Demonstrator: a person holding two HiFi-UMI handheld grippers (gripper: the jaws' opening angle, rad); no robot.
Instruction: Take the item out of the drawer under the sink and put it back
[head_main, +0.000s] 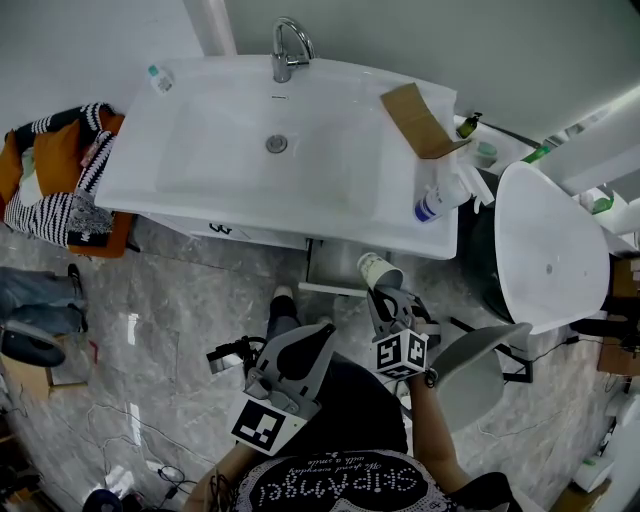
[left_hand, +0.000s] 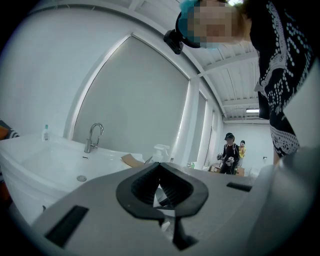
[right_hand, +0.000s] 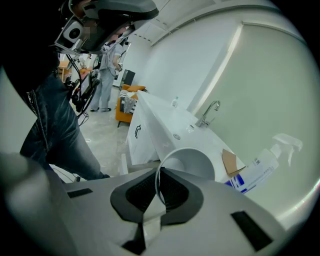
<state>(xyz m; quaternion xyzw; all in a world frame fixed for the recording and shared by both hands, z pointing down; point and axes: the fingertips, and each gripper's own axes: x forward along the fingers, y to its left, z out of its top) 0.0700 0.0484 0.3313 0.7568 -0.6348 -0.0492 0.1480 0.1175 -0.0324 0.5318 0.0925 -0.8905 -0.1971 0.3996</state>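
Below the sink (head_main: 200, 170) front edge, level with the cabinet (right_hand: 142, 137): right gripper (right_hand: 157, 175) clamped on the rim of a white paper cup (right_hand: 192, 162), mouth tipped toward the floor. Cup in the air, clear of the cabinet, just outside a grey gap under the basin that looks like the open drawer (head_main: 332, 265); can't be sure. Left gripper (left_hand: 160, 167) pinched together, nothing in it, held back near the person's body.

Judgement: take-out half looks done. Left to do: put the cup back inside, let go, probably push the drawer closed.
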